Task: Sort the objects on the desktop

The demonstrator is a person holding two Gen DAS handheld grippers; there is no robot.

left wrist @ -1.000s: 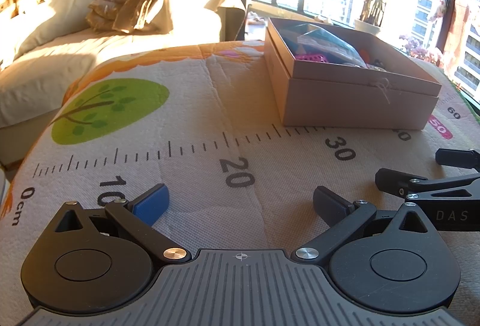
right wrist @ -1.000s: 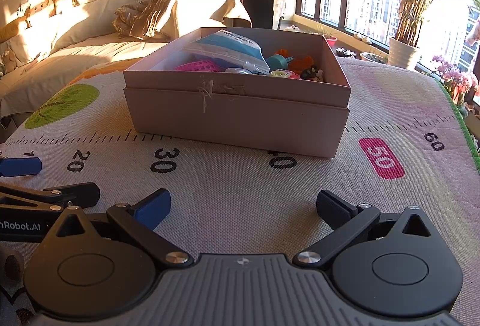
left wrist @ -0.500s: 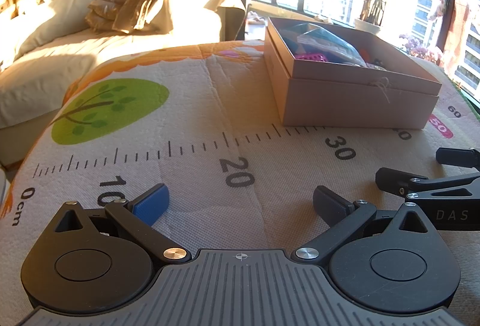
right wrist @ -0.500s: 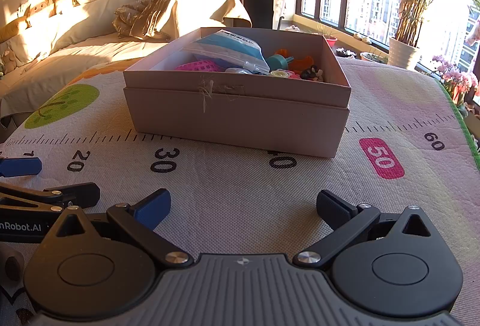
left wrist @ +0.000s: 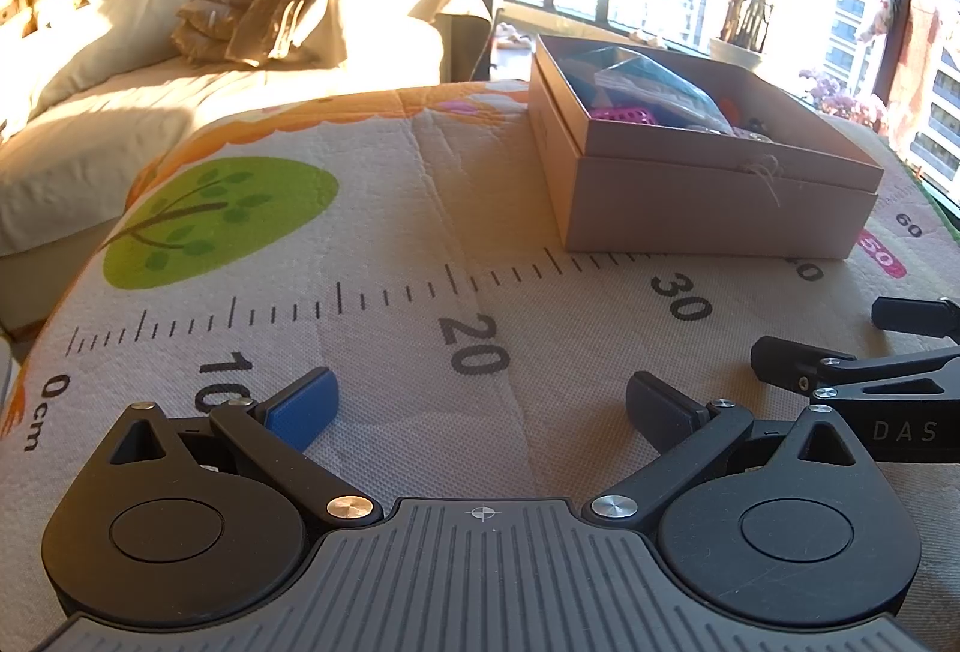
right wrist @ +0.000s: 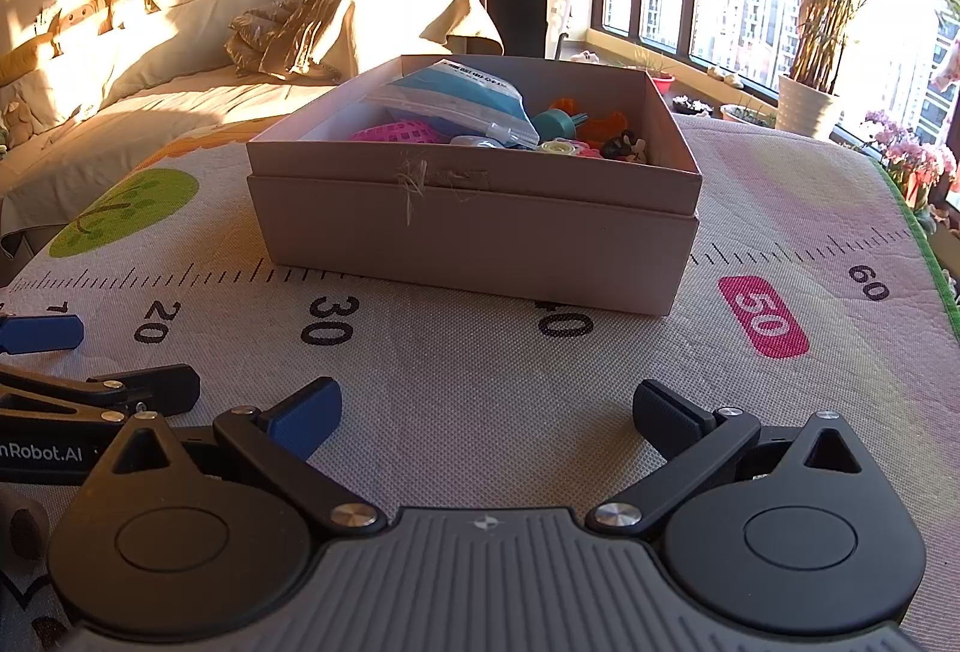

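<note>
A beige cardboard box [right wrist: 474, 226] stands on the ruler-printed mat [right wrist: 480, 370], straight ahead of my right gripper [right wrist: 486, 415]. Inside it lie a blue-and-white plastic pouch [right wrist: 456, 96], a pink mesh item [right wrist: 396, 132], a teal piece [right wrist: 555, 120], an orange toy [right wrist: 606, 123] and small bits. The right gripper is open with nothing between its fingers, low over the mat near the 30–40 marks. My left gripper [left wrist: 477, 409] is open and empty too, near the 20 mark. From the left wrist the box [left wrist: 708, 208] sits far right, and the right gripper's fingers [left wrist: 780, 352] show at the right edge.
A sofa [left wrist: 240, 51] with a crumpled blanket [right wrist: 336, 15] and soft toys stands behind the mat on the left. Windows and a potted palm [right wrist: 810, 93] are at the back right. The mat's green edge [right wrist: 918, 244] runs along the right. The left gripper's fingers [right wrist: 144, 388] lie at the right view's left edge.
</note>
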